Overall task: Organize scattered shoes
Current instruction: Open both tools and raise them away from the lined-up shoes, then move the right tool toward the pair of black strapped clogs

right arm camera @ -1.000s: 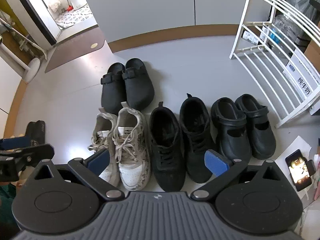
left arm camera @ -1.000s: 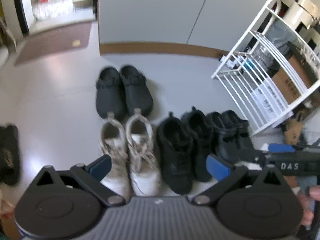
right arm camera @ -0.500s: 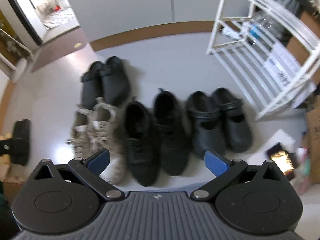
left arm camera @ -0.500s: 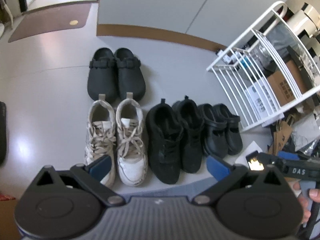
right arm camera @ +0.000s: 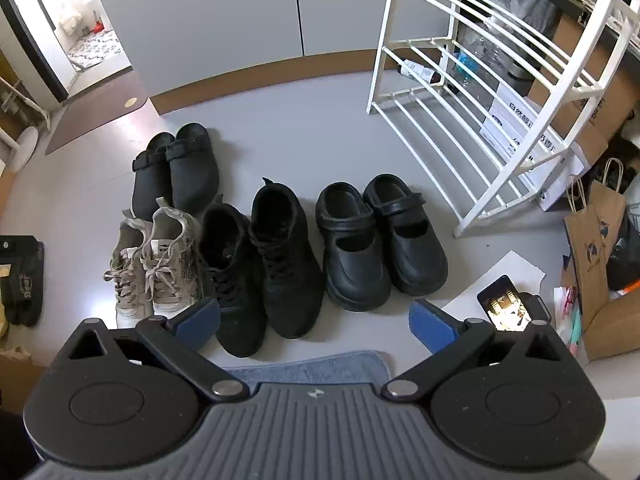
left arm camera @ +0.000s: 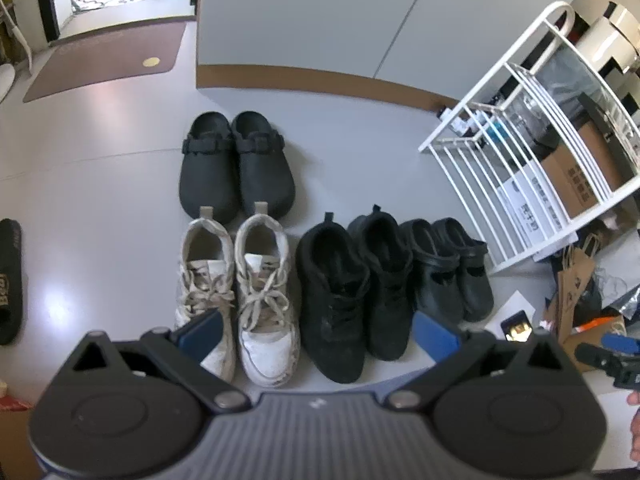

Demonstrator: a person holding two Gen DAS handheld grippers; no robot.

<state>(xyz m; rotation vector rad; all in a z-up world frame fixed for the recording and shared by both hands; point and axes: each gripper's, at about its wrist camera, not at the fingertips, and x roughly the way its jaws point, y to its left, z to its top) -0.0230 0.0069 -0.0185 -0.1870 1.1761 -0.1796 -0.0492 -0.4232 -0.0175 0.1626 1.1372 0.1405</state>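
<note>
Because both your left gripper [left arm camera: 316, 332] and right gripper [right arm camera: 314, 320] hang spread wide and empty above the floor, you look to be surveying, not grasping: the black clogs [left arm camera: 236, 168], white sneakers [left arm camera: 236, 288], black lace-ups [right arm camera: 260, 264] and strapped black shoes [right arm camera: 380, 236] sit paired beside the white rack [right arm camera: 480, 92]. Since half a second ago, both views have steadied and sharpened, shoes unmoved.

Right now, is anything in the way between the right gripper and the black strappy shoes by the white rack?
Nothing visible blocks them. The right gripper hangs open and empty above the floor, and the black strap shoes sit ahead of it, slightly right. The black lace-up sneakers stand beside them to the left, and the phone lies off to the right.
</note>
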